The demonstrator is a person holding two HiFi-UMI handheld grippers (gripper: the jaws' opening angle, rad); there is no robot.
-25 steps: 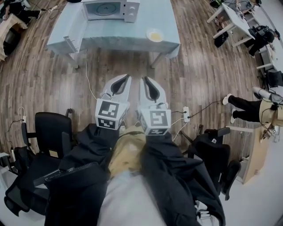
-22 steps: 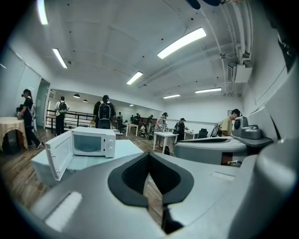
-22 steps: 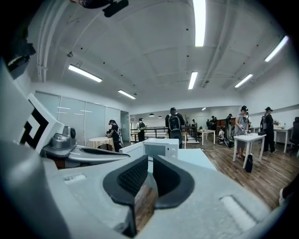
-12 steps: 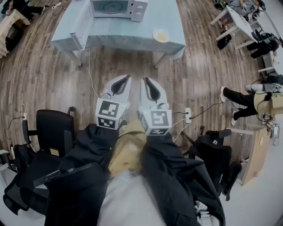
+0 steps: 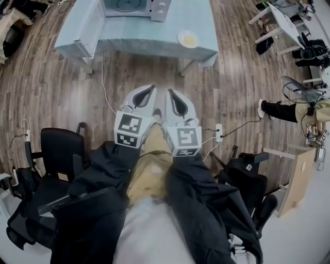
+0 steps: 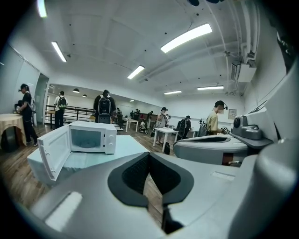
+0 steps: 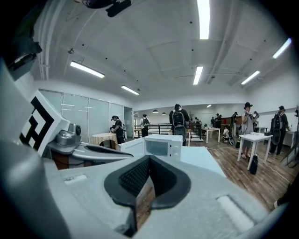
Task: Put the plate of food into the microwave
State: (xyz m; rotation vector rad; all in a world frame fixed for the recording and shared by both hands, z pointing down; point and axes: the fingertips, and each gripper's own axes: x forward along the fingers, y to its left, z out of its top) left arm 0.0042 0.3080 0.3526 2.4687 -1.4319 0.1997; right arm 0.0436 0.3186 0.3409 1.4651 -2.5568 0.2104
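Pale-blue table [image 5: 154, 41] ahead: plate of food [image 5: 188, 38] lies flat nr its front-right edge, round, no long axis. Microwave [image 5: 135, 6] at back, long side across table, door [image 6: 53, 156] swung open left. My left gripper [image 5: 150, 88] pressed together, empty; right gripper [image 5: 168, 92] jaws just closed, nothing betw them.

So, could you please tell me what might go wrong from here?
The plate sits close to the table's front edge; a clumsy grab might push it off. The cable trailing on the floor by the table is a trip hazard. The microwave door stands wide open and might get bumped.
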